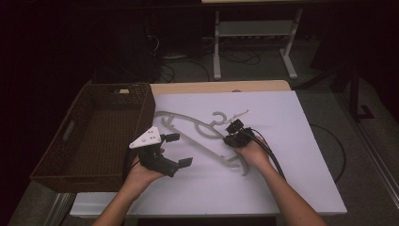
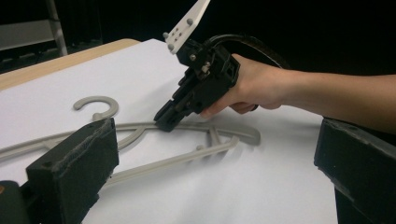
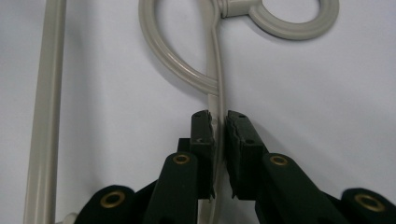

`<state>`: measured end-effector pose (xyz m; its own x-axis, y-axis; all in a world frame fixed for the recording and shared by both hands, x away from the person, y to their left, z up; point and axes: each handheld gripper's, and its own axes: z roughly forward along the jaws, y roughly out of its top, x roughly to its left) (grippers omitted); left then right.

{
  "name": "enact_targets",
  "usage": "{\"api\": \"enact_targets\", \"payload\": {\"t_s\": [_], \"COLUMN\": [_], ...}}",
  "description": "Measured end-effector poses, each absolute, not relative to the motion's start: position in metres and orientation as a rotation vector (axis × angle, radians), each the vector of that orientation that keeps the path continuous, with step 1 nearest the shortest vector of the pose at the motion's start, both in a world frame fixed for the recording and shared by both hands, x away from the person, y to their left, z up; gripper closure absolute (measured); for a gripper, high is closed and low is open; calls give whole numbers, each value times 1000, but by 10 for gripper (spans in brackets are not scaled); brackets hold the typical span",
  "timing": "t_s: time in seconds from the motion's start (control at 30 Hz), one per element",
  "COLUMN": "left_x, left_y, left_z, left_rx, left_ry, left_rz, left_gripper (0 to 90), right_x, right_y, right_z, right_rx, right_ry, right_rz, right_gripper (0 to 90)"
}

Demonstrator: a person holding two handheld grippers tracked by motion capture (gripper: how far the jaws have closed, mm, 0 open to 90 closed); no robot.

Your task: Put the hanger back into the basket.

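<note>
The table (image 1: 301, 188), covered by a white sheet, is seen with a brown woven basket (image 1: 75, 160) set at its left edge. A grey plastic hanger (image 1: 197, 141) lies flat on the sheet near the middle, just right of the basket. Its long axis runs diagonally, from the far left beside the basket's corner down toward the near right, and its hook (image 1: 217, 117) points away from the person, toward the far edge.

The right claw (image 1: 234, 133) is placed on the hanger's upper bar, a little to the near-right of the hook, and is the nearer of the two. In the right gripper view its jaws are seen clenched on a thin section of that bar (image 3: 215, 122), with the bar running straight away between them toward the neck, so the claw is lined up along the bar, not across it.

The left claw (image 1: 181, 149) is held above the sheet just beside the hanger's left half, released and grasping nothing; the hanger lies to its right and slightly beyond.

Any lift would probably be led by the right claw, with the far-left end tending to droop.
</note>
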<state>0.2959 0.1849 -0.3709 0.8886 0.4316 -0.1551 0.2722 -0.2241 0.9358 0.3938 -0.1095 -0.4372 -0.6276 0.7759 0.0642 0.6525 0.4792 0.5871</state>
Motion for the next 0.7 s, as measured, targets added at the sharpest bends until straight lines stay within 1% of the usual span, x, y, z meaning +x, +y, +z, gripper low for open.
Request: {"api": "enact_targets", "payload": {"t_s": [0.3, 0.47, 0.5, 0.63, 0.67, 0.7], "left_x": [296, 296, 296, 296, 296, 296], "left_y": [186, 185, 185, 185, 185, 185], "left_z": [-370, -371, -371, -372, -372, -372], "left_rx": [1820, 1817, 1817, 1820, 1820, 1820], "left_ry": [532, 532, 532, 536, 536, 537], "left_rz": [161, 162, 162, 163, 163, 163], "left_gripper": [0, 0, 0, 0, 0, 0], "right_x": [390, 384, 384, 379, 379, 377], "right_y": [-135, -168, -168, -197, -197, -208], "right_z": [-435, -434, -434, -434, -434, -434], "right_rx": [1183, 1147, 1147, 1075, 1075, 1084], "right_ry": [2553, 2584, 2584, 2600, 2600, 2599], "right_rz": [820, 810, 810, 784, 784, 776], "right_gripper": [812, 812, 812, 812, 812, 812]}}
